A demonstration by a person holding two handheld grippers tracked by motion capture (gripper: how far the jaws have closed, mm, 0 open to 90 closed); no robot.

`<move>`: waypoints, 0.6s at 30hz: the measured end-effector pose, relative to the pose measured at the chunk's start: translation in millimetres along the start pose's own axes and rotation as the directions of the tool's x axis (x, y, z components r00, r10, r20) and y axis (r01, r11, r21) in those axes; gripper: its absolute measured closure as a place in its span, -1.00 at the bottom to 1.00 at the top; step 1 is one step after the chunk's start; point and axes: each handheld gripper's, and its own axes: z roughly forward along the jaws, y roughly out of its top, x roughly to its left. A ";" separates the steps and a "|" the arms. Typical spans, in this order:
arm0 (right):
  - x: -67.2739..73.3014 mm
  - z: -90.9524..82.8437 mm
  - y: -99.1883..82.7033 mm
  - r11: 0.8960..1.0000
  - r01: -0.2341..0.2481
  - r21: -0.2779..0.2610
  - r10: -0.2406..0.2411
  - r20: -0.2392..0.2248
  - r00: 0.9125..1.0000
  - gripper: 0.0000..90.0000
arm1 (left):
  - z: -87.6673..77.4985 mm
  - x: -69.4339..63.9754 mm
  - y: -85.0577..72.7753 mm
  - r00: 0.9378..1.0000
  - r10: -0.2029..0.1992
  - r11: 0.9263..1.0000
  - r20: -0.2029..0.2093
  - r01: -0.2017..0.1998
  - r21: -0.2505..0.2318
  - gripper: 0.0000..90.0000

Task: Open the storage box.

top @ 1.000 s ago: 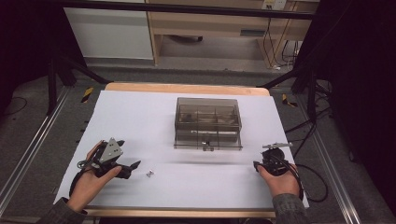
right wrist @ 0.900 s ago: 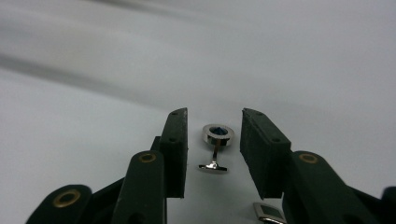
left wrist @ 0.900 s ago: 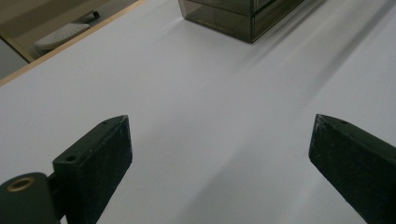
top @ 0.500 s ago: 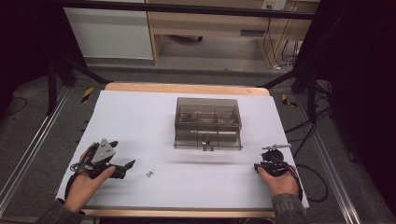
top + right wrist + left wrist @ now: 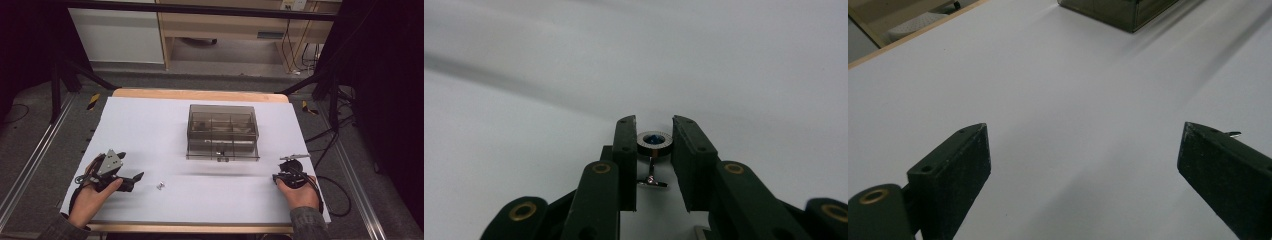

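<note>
The right gripper (image 5: 653, 145) is seen in its own view with its two black jaws nearly together around a small cufflink (image 5: 653, 141); its round silver head with a blue centre sits between the upper pads, touched by both, and its thin post and crossbar hang below in the gap. These jaws have just been closing, with the cufflink between them. In the high view the right gripper (image 5: 287, 175) is held low over the near right part of the white table surface (image 5: 150, 125) by the right hand (image 5: 299, 192), with a black cable trailing off to the right. The left gripper (image 5: 1083, 150) is shown in its own view with its jaws spread wide apart and nothing between them but bare white surface. A second small silver piece (image 5: 1232, 133) can be made out just past the tip of the jaw at the right of that view; too little of it is shown to identify it. In the high view the left gripper (image 5: 131, 180), with its grey three-cornered plate, is held by the left hand (image 5: 92, 197) at the near left of the table, and the small silver piece (image 5: 160, 186) lies on the surface just beside its tips, not touched. Farther back, at the middle of the table, a dark see-through compartment box (image 5: 223, 131) is set well apart from both grippers.
</note>
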 end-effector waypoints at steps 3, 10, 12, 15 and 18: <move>-1.5 -1.4 -0.9 1.000 0.003 -0.017 -0.003 -0.001 1.000 0.62 | 0.7 0.2 -0.7 1.000 -0.003 1.000 -0.002 0.003 0.001 -0.85; -3.0 -6.1 -2.4 0.998 0.017 -0.054 -0.018 -0.016 1.000 0.62 | 1.8 1.5 -3.2 1.000 -0.009 1.000 -0.010 0.009 0.003 -0.85; -2.6 -9.3 -2.1 0.997 0.019 -0.075 -0.020 -0.019 1.000 0.62 | 2.9 1.9 -4.8 1.000 -0.015 1.000 -0.013 0.015 0.003 -0.85; -1.3 -14.9 -0.9 0.994 0.028 -0.106 -0.030 -0.020 0.999 0.62 | 4.2 1.7 -6.7 1.000 -0.017 1.000 -0.011 0.017 0.011 -0.85; -0.1 -22.5 1.4 0.990 0.036 -0.139 -0.040 -0.023 0.999 0.62 | 4.6 2.2 -7.4 1.000 -0.014 1.000 -0.015 0.014 0.017 -0.85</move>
